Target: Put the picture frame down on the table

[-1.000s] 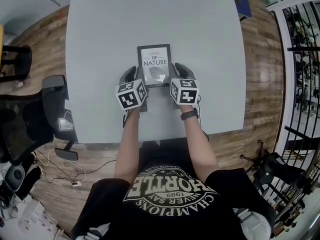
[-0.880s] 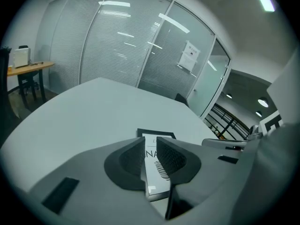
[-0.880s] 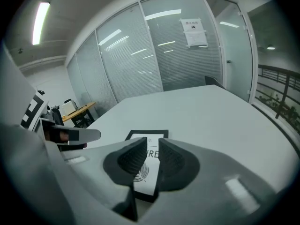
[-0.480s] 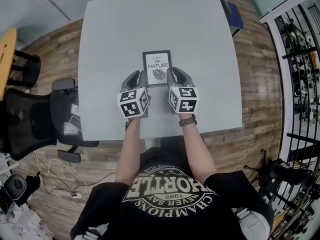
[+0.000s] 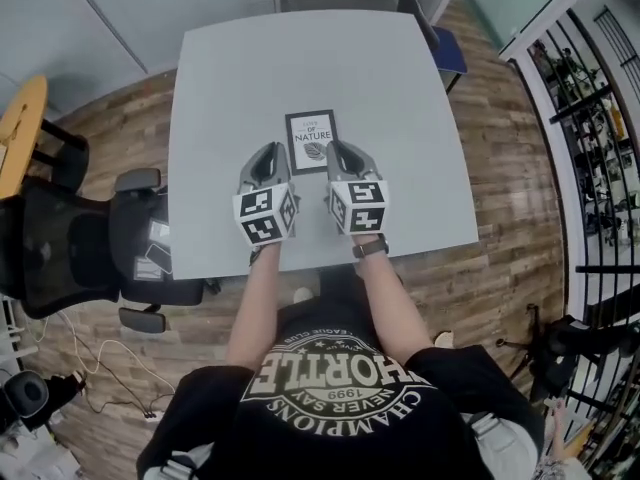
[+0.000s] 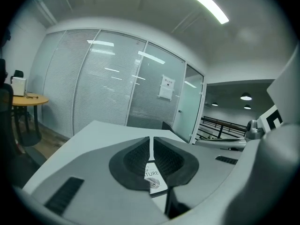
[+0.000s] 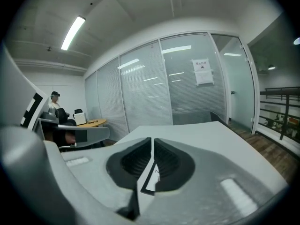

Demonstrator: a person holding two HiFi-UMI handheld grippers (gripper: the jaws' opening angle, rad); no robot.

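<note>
The picture frame point(image 5: 311, 139), black-edged with a white "NATURE" print, lies flat on the grey table point(image 5: 400, 108) near its middle. My left gripper point(image 5: 272, 154) sits at the frame's lower left corner and my right gripper point(image 5: 336, 150) at its lower right corner. In the left gripper view the jaws point(image 6: 151, 142) stand shut with only a thin slit, and the frame point(image 6: 155, 179) shows below them. The right gripper point(image 7: 152, 144) is shut too, with the frame's edge point(image 7: 151, 177) below the jaws. Nothing shows between either pair.
A black office chair point(image 5: 70, 253) stands left of the table and a blue chair point(image 5: 442, 46) at its far right corner. A yellow round table point(image 5: 22, 128) is at far left, a black railing point(image 5: 590, 118) at right. Glass walls lie beyond.
The head view has pulled back, so the table and frame look smaller. Both grippers stay at the frame's lower corners and the frame still lies flat.
</note>
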